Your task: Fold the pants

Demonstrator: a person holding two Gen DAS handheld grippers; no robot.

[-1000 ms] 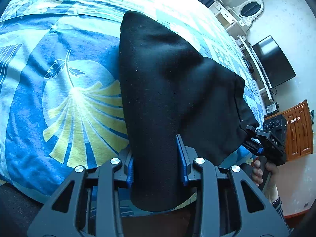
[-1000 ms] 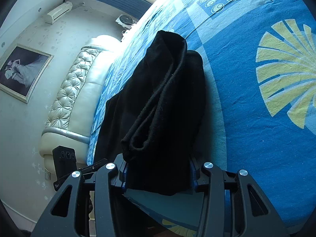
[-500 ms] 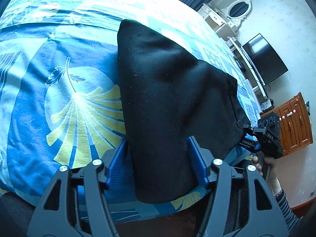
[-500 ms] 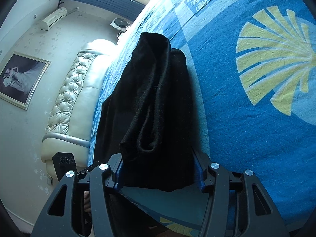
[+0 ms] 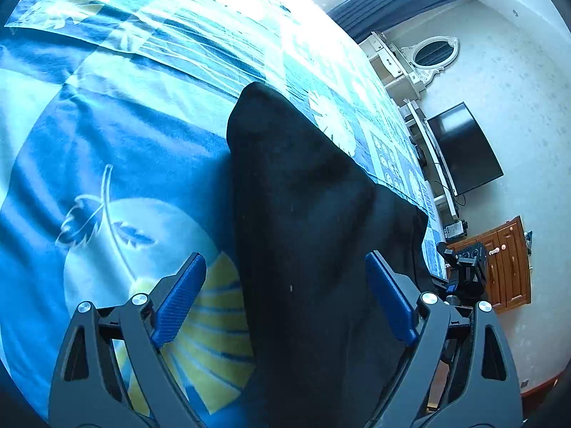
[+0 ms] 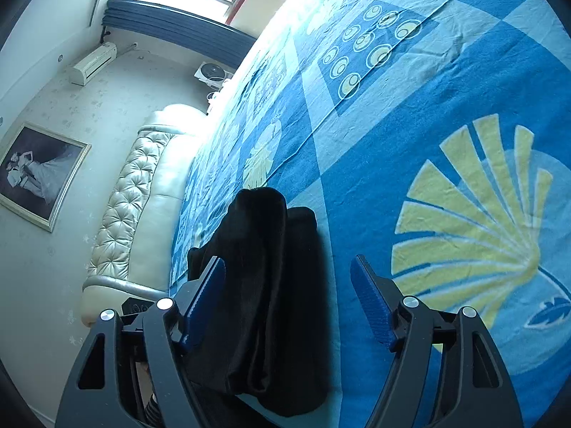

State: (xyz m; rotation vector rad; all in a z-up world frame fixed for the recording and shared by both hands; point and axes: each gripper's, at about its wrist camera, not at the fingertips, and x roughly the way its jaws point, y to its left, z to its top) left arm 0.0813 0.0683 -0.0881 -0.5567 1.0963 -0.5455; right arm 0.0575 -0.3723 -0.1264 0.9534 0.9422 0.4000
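The black pants (image 5: 307, 235) lie folded in a long bundle on the blue patterned bedspread (image 5: 107, 149). My left gripper (image 5: 285, 299) straddles their near end. Its jaws are opening, and the blue pads (image 5: 182, 299) stand clear of the cloth. In the right wrist view the pants (image 6: 264, 285) show stacked folds. My right gripper (image 6: 287, 303) sits over that end, its jaws also opening. Cloth lies between its pads (image 6: 371, 303) without being pressed. The right gripper (image 5: 467, 267) also shows at the bed's far edge in the left wrist view.
A padded cream headboard (image 6: 142, 192) borders the bed (image 6: 446, 114), with a framed picture (image 6: 39, 174) and an air conditioner (image 6: 92, 64) on the wall behind. Beyond the other side stand a television (image 5: 464, 149), a wooden cabinet (image 5: 506, 260) and a white dressing table (image 5: 431, 53).
Both grippers were shut on the pants' ends; their jaws have spread wide and let go. Both have drawn back, and the pants now rest on the bed.
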